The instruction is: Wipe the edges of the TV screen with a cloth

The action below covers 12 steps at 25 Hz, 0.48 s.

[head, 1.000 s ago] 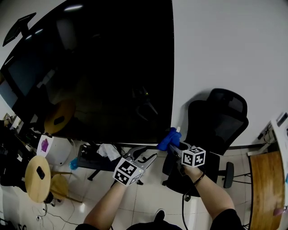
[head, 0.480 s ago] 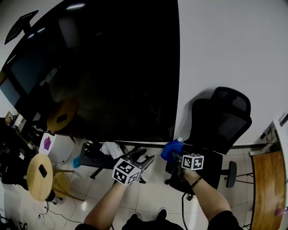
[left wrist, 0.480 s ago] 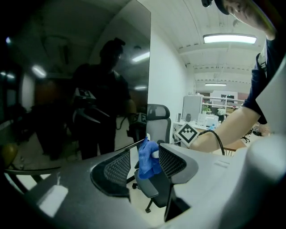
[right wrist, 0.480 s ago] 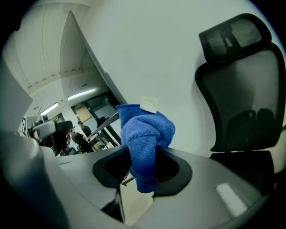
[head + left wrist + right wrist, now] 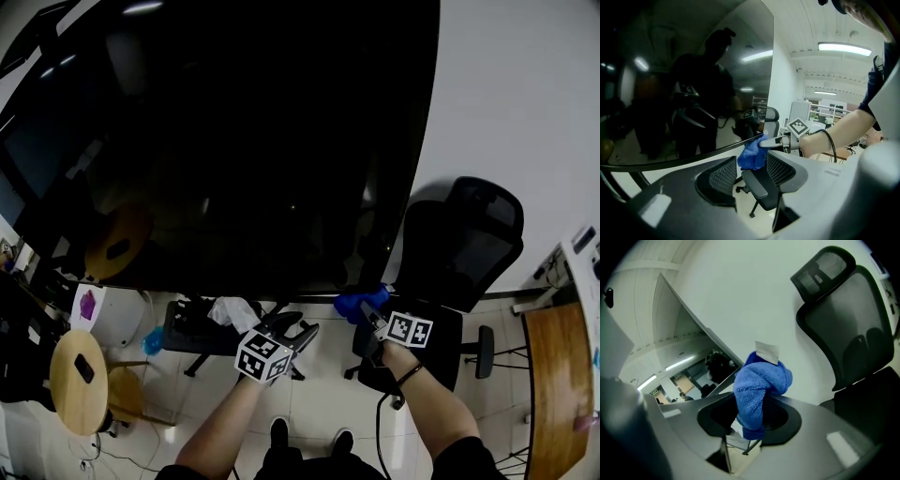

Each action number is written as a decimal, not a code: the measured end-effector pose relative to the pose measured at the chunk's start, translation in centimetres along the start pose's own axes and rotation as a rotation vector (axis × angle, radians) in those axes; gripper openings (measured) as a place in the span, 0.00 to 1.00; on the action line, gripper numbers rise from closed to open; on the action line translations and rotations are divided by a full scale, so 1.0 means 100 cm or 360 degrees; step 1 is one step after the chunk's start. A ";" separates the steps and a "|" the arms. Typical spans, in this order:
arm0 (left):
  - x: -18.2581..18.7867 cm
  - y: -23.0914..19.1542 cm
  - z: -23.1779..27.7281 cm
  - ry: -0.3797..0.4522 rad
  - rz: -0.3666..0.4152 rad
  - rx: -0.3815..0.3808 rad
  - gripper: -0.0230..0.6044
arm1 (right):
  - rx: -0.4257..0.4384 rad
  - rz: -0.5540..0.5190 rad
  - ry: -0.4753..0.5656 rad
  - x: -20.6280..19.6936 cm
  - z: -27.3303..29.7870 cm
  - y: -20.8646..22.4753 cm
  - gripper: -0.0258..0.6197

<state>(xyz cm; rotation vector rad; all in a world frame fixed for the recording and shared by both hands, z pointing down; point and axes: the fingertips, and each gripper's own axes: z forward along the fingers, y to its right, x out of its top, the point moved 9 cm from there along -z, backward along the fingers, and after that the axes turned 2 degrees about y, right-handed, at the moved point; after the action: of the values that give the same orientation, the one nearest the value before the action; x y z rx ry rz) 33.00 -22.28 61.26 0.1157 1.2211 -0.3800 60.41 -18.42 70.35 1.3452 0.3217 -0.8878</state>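
Your right gripper (image 5: 371,310) is clamped on the blue cloth (image 5: 358,303), which is bunched up between the jaws. The cloth sits at the bottom right corner of the TV screen (image 5: 234,141), on or just against the lower edge; contact looks likely but isn't certain. Your left gripper (image 5: 302,328) hangs below the bottom edge with its jaws partly apart and nothing in them. An office chair (image 5: 464,244) stands just right of that corner. Progress: wiping looks under way at that corner. Nothing on the frame shows which edges are done. My read is that the bottom edge leftward, the left side and the top probably remain; the right side is unclear.
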 end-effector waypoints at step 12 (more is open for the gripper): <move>-0.035 -0.079 -0.035 -0.0067 -0.0029 -0.0194 0.34 | -0.0123 0.0014 0.0120 -0.041 0.048 -0.056 0.26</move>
<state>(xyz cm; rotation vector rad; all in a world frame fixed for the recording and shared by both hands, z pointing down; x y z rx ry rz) 26.12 -27.80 64.21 -0.0083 1.2011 -0.3212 52.47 -21.18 70.33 1.3097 0.4041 -0.8109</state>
